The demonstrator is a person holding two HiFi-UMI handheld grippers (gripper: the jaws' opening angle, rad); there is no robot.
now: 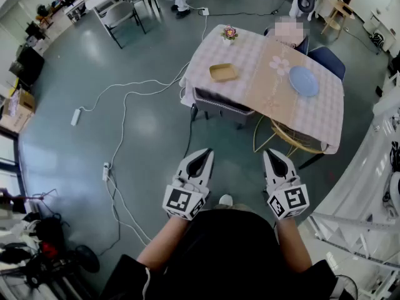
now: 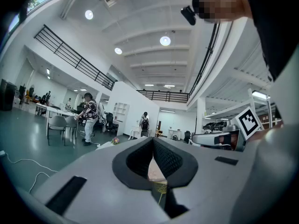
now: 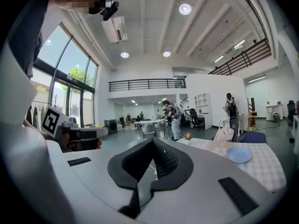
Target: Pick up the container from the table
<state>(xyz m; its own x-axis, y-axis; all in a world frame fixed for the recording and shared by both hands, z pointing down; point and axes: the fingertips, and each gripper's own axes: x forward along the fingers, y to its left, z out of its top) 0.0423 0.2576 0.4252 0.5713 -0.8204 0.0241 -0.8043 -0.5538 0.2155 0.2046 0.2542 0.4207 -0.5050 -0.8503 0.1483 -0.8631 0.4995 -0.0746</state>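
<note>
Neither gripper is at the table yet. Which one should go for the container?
Left, probably. The container sits on the table's left part, more in line with the left gripper than the right gripper, which faces the plate side. Both are shut and empty; either must open first.

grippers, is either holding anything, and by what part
Nothing held: left gripper and right gripper are shut and empty; the container sits on the table.

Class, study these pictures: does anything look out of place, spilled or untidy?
White cables with power strips trail loose across the floor left of the table, a likely tripping risk. Nothing on the table looks spilled.
</note>
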